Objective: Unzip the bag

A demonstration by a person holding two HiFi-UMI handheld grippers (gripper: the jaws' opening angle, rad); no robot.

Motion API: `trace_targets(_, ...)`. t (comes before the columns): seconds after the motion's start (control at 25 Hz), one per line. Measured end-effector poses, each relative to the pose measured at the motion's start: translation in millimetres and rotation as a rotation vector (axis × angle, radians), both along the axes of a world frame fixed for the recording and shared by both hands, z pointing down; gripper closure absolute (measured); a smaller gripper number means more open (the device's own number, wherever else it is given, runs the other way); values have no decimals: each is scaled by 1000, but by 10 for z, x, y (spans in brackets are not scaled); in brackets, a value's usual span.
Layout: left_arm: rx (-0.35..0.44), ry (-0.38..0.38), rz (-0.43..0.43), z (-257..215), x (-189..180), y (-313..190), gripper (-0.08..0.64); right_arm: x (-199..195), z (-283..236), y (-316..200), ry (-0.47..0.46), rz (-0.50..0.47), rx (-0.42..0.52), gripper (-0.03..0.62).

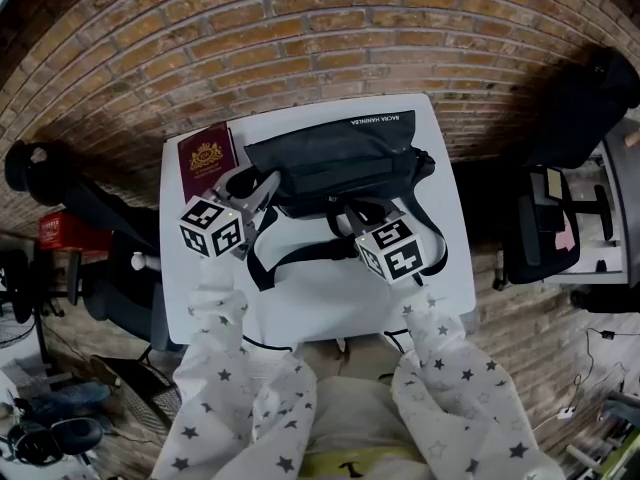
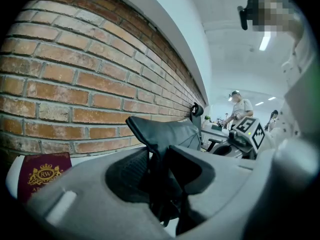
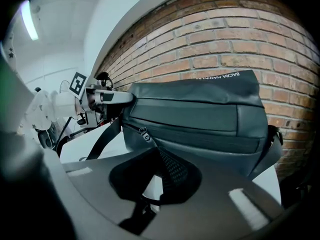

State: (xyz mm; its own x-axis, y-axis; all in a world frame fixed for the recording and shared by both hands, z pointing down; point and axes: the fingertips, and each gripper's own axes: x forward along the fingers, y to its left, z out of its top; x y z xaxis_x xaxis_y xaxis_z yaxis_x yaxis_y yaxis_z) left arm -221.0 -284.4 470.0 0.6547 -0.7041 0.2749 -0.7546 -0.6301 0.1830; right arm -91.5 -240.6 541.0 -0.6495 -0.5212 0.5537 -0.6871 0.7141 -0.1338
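- From the head view I see the black bag (image 1: 335, 153) lying across the far half of the white table (image 1: 330, 303). A maroon booklet (image 1: 205, 153) lies just beside its left end, and a brick wall (image 1: 300, 28) runs behind.
- That view puts my left gripper (image 1: 265, 190) at the bag's left end and my right gripper (image 1: 338, 218) at its near face. It does not let me read either pair of jaws.
- The left gripper view settles one: the jaws are clamped on a fold of the bag's end, which stands up between them.
- The right gripper view settles the other. The jaws are drawn together at the zipper pull (image 3: 144, 133), whose tab runs down into their tips, near the left end of the zip line.
- Only the head view shows the loose strap (image 1: 262, 258) looping over the table toward me.
- Only the left gripper view shows a person (image 2: 240, 106) standing far off.
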Motion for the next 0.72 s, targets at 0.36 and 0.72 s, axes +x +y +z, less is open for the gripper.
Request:
trace_targets(0.36,1,-10,-7,6,-45,1,436,75,-11,-24,19,19,8,577)
trace_targets(0.72,5,-7,-23,37,-101,-2,436,263,-9,-78,36,61,16,577)
